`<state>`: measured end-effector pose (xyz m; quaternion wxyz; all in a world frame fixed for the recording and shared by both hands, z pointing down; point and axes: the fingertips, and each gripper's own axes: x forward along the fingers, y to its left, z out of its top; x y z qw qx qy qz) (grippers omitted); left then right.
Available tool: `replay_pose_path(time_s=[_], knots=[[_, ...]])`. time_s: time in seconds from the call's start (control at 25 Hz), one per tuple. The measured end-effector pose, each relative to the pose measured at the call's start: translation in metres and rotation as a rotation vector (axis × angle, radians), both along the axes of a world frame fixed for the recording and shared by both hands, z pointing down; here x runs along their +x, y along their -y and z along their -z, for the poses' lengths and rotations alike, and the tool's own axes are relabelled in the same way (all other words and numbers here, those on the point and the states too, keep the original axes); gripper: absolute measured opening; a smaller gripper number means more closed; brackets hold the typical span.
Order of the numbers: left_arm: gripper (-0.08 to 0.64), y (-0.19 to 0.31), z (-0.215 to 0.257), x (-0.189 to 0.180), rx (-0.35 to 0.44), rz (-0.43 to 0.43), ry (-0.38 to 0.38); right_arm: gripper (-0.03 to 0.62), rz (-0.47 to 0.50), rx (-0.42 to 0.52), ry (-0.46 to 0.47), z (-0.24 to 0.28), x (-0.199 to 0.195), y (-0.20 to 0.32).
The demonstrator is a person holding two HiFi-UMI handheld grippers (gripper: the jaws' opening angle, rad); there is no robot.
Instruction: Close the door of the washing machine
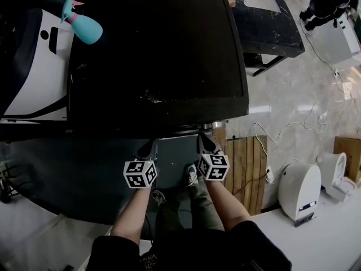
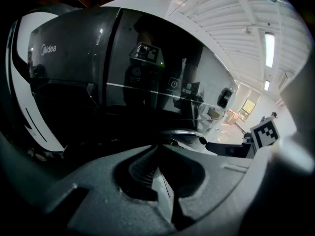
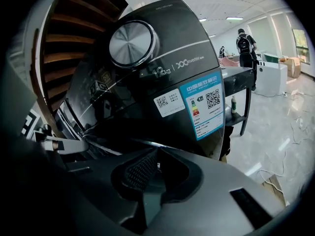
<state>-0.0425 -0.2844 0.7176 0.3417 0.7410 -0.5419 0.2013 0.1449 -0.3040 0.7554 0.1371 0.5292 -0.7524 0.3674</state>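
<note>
The black washing machine fills the middle of the head view, seen from above. Both grippers sit at its front edge, under the lip of the top. My left gripper is shut and holds nothing; in the left gripper view its jaws point at the glossy dark front with the power button and a chrome rim. My right gripper is shut and holds nothing too; its jaws face the panel below the silver knob and the energy label. I cannot tell whether the door is latched.
A turquoise spray bottle lies on a white appliance to the left. On the right are wooden slats, a white device, floor cables and a black table. A person stands far off.
</note>
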Motion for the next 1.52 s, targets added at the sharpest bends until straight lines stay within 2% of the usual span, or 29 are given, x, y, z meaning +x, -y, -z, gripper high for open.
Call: replay_pose_path(time_s=[0.24, 0.52, 0.76, 1.08, 1.52], knots=[[0.011, -0.003, 0.000, 0.001, -0.008, -0.011, 0.012, 0.018, 0.013, -0.028, 0.032, 0.001, 0.000, -0.002], [0.011, -0.014, 0.014, 0.001, 0.015, -0.051, -0.002, 0.011, 0.041, -0.045, -0.004, 0.010, -0.001, -0.015], [0.011, -0.030, 0.030, 0.006, 0.043, -0.093, -0.033, 0.002, 0.024, 0.028, -0.049, 0.046, 0.009, -0.022], [0.011, -0.065, 0.074, 0.001, 0.115, -0.170, -0.042, 0.000, -0.014, 0.142, -0.052, 0.112, 0.010, -0.051], [0.011, -0.137, 0.144, -0.029, 0.222, -0.242, -0.064, 0.000, -0.070, 0.287, -0.025, 0.205, -0.014, -0.123]])
